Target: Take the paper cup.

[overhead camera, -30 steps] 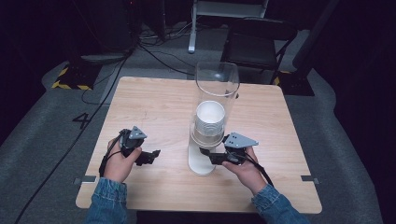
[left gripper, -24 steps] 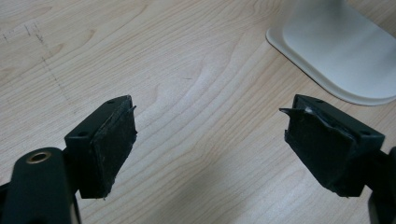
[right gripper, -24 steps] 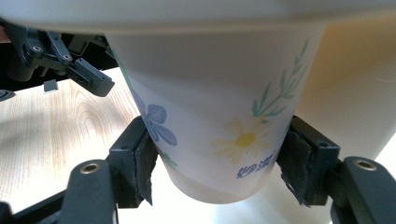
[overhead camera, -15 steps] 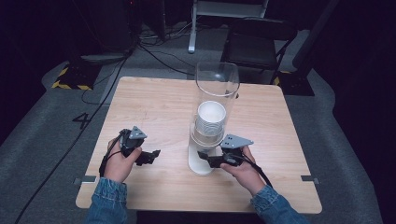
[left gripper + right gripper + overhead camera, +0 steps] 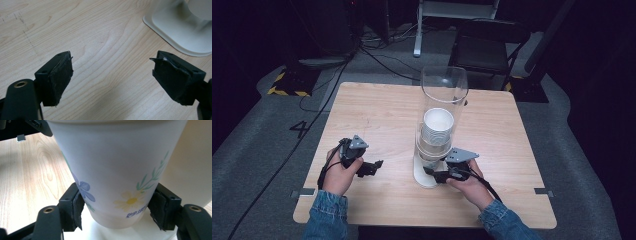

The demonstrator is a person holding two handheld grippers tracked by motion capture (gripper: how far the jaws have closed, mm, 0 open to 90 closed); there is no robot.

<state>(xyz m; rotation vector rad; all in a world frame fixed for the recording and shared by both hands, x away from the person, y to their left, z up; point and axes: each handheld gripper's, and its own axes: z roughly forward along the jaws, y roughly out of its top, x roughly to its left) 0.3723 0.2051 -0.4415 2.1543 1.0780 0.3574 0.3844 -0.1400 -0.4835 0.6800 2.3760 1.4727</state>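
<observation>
A clear tube dispenser [image 5: 444, 85] stands mid-table on a white base [image 5: 423, 176] and holds a stack of white paper cups [image 5: 438, 125]. The lowest cup [image 5: 115, 165], printed with flowers, hangs out below the tube. My right gripper [image 5: 116, 205] is shut on this cup, one pad on each side near its bottom. From above, that gripper [image 5: 432, 172] reaches in at the foot of the dispenser. My left gripper [image 5: 374, 167] hovers low over bare wood left of the base, open [image 5: 112, 60] with nothing between its jaws. The base's corner [image 5: 175, 27] lies ahead of it.
The wooden table [image 5: 377, 115] has free room left, right and behind the dispenser. Beyond its far edge stand a dark chair [image 5: 487, 45] and cables on the grey floor [image 5: 377, 55]. Tape marks sit at the table's front sides.
My right gripper has moved left and in under the tube, and its jaws now sit against the lowest cup. The left gripper has stayed put.
</observation>
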